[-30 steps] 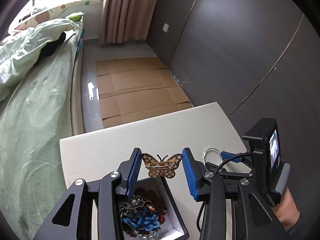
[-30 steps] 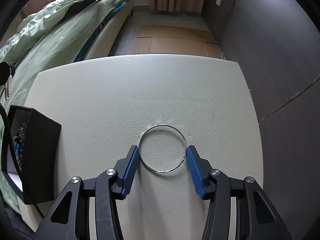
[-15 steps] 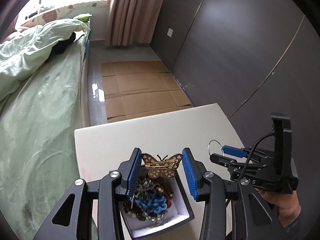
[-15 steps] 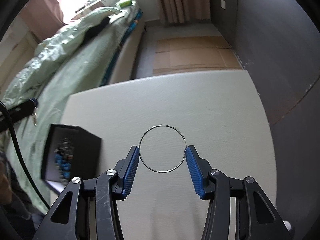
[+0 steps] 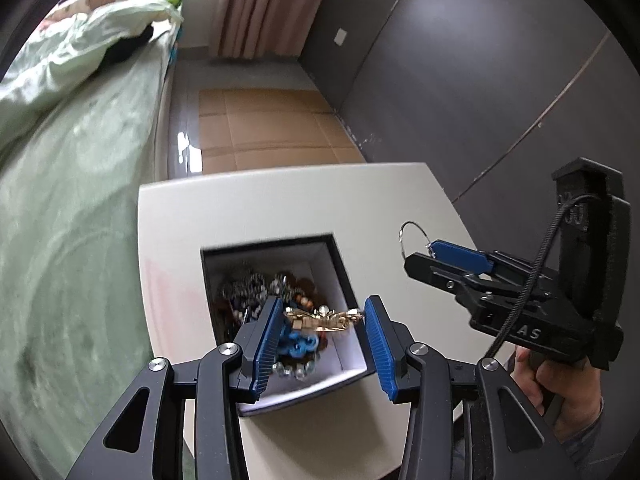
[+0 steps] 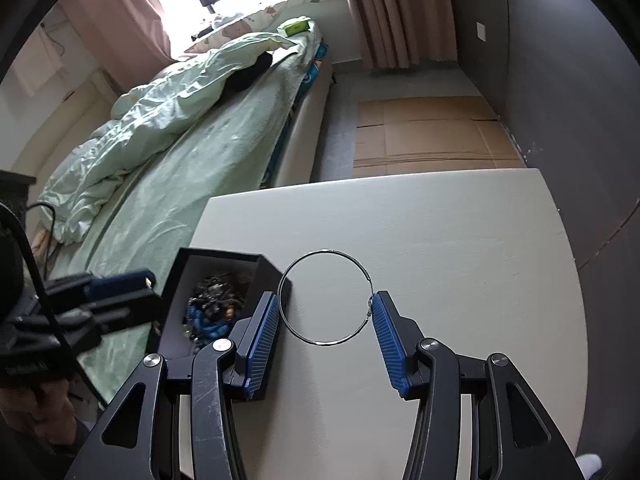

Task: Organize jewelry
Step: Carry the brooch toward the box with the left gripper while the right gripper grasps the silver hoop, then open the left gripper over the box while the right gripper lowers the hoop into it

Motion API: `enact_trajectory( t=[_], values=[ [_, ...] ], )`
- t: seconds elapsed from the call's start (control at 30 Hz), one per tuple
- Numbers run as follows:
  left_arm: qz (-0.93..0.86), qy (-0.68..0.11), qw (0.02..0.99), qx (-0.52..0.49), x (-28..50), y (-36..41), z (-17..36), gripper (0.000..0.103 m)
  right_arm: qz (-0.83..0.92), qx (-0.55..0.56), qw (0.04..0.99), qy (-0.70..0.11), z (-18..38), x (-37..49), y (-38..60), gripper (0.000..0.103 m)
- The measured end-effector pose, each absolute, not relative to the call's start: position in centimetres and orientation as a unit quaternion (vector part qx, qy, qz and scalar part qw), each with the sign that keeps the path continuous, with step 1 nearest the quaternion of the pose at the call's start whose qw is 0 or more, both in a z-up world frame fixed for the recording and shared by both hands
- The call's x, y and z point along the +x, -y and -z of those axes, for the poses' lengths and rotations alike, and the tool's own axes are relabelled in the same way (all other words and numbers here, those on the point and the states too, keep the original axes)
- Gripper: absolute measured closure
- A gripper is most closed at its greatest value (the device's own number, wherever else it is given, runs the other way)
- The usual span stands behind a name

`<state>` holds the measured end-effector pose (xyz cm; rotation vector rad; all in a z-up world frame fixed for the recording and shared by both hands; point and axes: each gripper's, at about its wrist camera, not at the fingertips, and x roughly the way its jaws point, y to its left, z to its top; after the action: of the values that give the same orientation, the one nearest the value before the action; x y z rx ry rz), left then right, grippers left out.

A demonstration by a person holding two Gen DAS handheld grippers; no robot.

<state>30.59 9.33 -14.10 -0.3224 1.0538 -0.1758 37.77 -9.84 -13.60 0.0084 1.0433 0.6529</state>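
My left gripper [image 5: 324, 320] is shut on a gold butterfly brooch [image 5: 325, 319] and holds it right over the open black jewelry box [image 5: 276, 248], which is white inside and holds beads and a blue chain [image 5: 298, 344]. My right gripper [image 6: 325, 316] is shut on a thin silver hoop [image 6: 325, 254], held above the white table [image 6: 460, 248] just right of the box [image 6: 216, 258]. In the left wrist view the right gripper [image 5: 436, 250] shows at the right with the hoop [image 5: 414, 230] sticking out of it.
The table [image 5: 260, 208] stands next to a bed with green bedding [image 6: 180, 128] on the left. Flattened cardboard [image 6: 424, 132] lies on the floor beyond the table. A dark wall [image 5: 480, 80] runs along the right.
Both grippers rose and tilted. The left gripper moved over the box and the brooch now lies flat between the fingers. The right gripper carried the hoop left, toward the box.
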Motion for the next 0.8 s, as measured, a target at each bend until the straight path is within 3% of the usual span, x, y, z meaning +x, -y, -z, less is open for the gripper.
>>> enact_trajectory(
  t=[0.07, 0.13, 0.2, 0.8],
  values=[
    [0.075, -0.508, 0.843, -0.162, 30.3, -9.9, 14.6, 0.055, -0.31, 0.008, 0.815, -0.489, 13.5, 37.4, 9.8, 0.054],
    [0.064, -0.506, 0.843, -0.17, 30.0, -10.6, 14.6, 0.041, -0.318, 0.012, 0.812, -0.489, 13.5, 37.1, 9.6, 0.054],
    [0.058, -0.497, 0.847, -0.18, 29.4, -11.2, 14.4, 0.038, -0.328, 0.015, 0.81, -0.487, 13.3, 36.7, 9.4, 0.054],
    [0.01, -0.464, 0.864, -0.196, 27.3, -15.7, 12.9, 0.037, -0.413, 0.016, 0.771, -0.485, 13.5, 33.3, 3.6, 0.054]
  ],
)
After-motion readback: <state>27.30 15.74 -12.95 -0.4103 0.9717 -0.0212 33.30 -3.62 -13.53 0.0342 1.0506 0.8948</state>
